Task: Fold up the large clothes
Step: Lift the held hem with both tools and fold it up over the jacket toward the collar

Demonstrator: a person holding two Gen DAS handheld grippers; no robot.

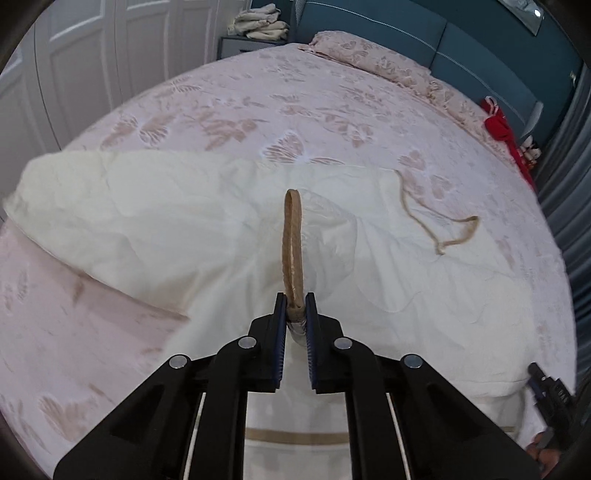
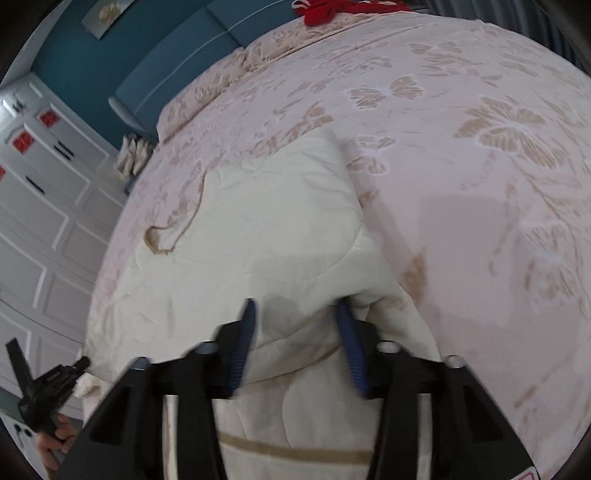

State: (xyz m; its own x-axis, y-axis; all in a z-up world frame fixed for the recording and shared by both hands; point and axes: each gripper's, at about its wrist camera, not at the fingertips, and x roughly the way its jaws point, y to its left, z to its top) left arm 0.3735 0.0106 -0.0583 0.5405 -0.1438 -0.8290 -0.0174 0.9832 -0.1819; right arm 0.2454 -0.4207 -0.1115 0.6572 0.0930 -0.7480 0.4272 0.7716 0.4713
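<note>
bed: wide bed (image 1: pixel 258 110) with pale pink cover, tan leaf and butterfly print; takes up most of both views
pillow: same print, at the head of the bed (image 1: pixel 369 55)
headboard: teal padded panels (image 1: pixel 461 48) behind the pillow
wardrobe: white panelled doors (image 1: pixel 92 55) along one side; in the right wrist view some panels carry red squares
nightstand: grey (image 1: pixel 243 46), next to the headboard, a pile of beige cloth (image 1: pixel 258 22) on top
red item: red fabric (image 1: pixel 498 125) at the far bed edge near the headboard, details too small to tell
curtain: grey-blue folds (image 1: pixel 569 184) at the right edge of the left wrist view
garment: large cream quilted garment (image 1: pixel 166 229) spread across the bed — puffy, creased, tan band across the near end; one section runs away to the left as a long lobe
strap loop: tan strap (image 1: pixel 293 251) standing up from the garment into the left fingers
loose cord: thin tan cord (image 1: pixel 439 225) lying curled, partly on the garment, partly on the bed cover
left gripper: (image 1: pixel 295 306) fingers narrow, clamped on the end of the strap loop plus a bit of cream fabric
right gripper: (image 2: pixel 295 321) fingers wide — a bunched fold of the garment sits between the blue pads, view blurred, no squeeze visible
</note>
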